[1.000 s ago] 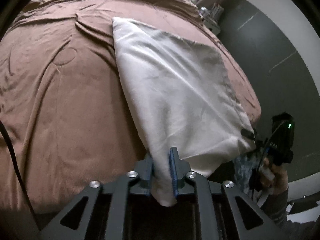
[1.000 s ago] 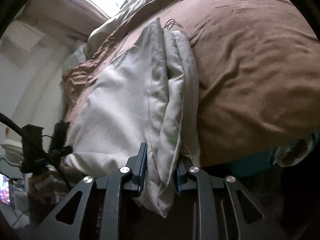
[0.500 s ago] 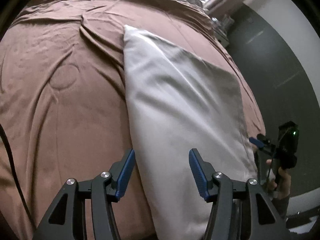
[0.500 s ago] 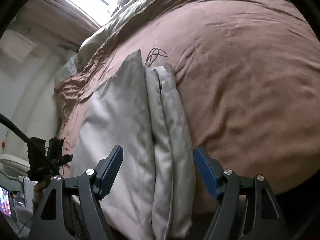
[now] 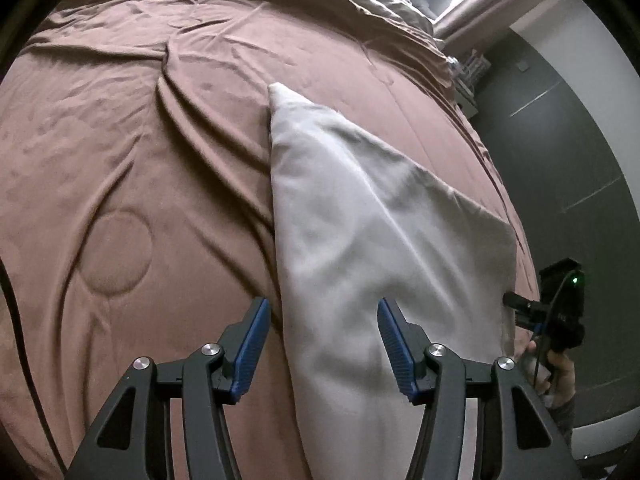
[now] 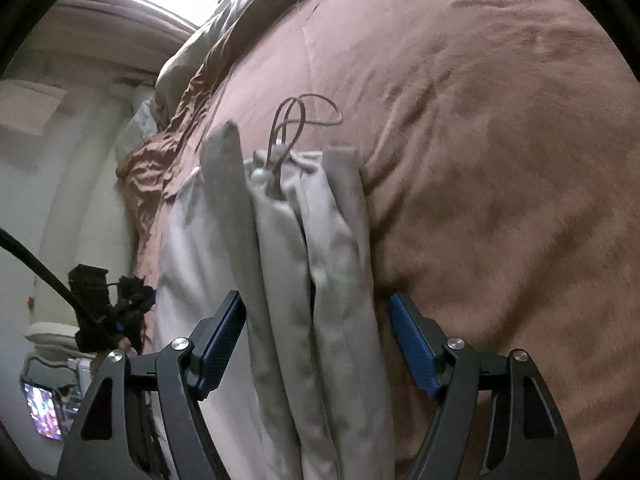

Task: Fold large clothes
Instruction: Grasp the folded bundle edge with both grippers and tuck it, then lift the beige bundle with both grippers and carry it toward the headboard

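Both grippers have let go of the cloth since a second ago and now stand spread wide. Left wrist view: one left gripper (image 5: 322, 342), fingers apart, over one pale grey folded garment (image 5: 372, 240) lying flat on a brown bedspread (image 5: 132, 168); dark wall (image 5: 572, 152) beyond. Right wrist view: one right gripper (image 6: 320, 340), released, straddling the garment's stacked folds (image 6: 304, 264); one drawstring (image 6: 296, 120) loops onto the bedspread.

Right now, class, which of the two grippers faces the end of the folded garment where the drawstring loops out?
The right gripper: the drawstring loops out beyond it. The left gripper sees only the garment's smooth face.
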The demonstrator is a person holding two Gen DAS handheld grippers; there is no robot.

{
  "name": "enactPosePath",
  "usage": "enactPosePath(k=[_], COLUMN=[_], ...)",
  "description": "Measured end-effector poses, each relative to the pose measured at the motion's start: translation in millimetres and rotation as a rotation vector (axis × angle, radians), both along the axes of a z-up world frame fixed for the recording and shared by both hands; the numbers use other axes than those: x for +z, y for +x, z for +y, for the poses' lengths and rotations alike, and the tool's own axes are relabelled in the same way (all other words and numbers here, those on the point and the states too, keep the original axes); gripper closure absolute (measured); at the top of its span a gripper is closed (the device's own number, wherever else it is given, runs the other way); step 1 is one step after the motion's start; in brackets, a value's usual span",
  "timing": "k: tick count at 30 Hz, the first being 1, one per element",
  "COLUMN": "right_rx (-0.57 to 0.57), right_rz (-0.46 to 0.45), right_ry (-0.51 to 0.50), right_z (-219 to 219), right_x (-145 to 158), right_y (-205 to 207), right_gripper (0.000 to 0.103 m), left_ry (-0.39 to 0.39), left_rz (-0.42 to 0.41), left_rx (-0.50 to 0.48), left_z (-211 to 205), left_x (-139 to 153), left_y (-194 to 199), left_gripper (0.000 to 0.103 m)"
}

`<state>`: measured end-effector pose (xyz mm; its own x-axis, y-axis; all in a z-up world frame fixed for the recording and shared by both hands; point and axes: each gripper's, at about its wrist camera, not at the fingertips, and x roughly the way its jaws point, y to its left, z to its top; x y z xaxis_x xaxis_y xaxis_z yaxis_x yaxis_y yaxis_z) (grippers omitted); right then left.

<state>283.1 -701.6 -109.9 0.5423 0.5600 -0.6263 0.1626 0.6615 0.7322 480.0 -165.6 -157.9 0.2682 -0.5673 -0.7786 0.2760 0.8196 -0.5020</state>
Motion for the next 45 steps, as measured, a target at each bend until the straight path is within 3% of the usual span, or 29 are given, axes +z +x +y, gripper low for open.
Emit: enactPosePath(k=[10, 12, 13, 15, 17, 18, 22, 29, 45], right_rx=[0.039, 0.029, 0.022, 0.03, 0.048, 0.053, 0.06, 0.055, 0.113], right_rz=[0.015, 0.015, 0.021, -0.011, -0.056, -0.074, -0.122, -0.214, -0.439], right_ry=[0.088, 0.075, 0.067, 0.033, -0.023, -0.037, -0.049, -0.054, -0.07], right_z=[-4, -5, -5, 3, 15, 20, 33, 54, 102], right_x=[-22, -22, -23, -15, 0, 7, 24, 45, 109], right_y=[62, 63, 63, 59, 52, 47, 34, 0, -112], right_gripper=[0.031, 0.051, 0.054, 0.07, 0.082, 0.084, 0.087, 0.088, 0.088], left_ry=[0.009, 0.021, 0.023, 0.027, 0.035, 0.054, 0.143, 0.079, -0.048], left_rz=[-0.015, -0.015, -0.015, -0.019, -0.008, -0.015, -0.096, -0.164, -0.375], left_rx=[-0.005, 0.004, 0.008, 0.009, 0.018, 0.023, 0.009, 0.033, 0.065], left_z=[-18, -23, -24, -30, -36, -39, -51, -41, 1], left_x=[-9, -10, -11, -12, -12, -10, 7, 49, 159], left_y=[45, 54, 56, 61, 61, 59, 45, 26, -76], left_gripper=[0.047, 0.047, 0.047, 0.055, 0.07, 0.071, 0.086, 0.091, 0.093])
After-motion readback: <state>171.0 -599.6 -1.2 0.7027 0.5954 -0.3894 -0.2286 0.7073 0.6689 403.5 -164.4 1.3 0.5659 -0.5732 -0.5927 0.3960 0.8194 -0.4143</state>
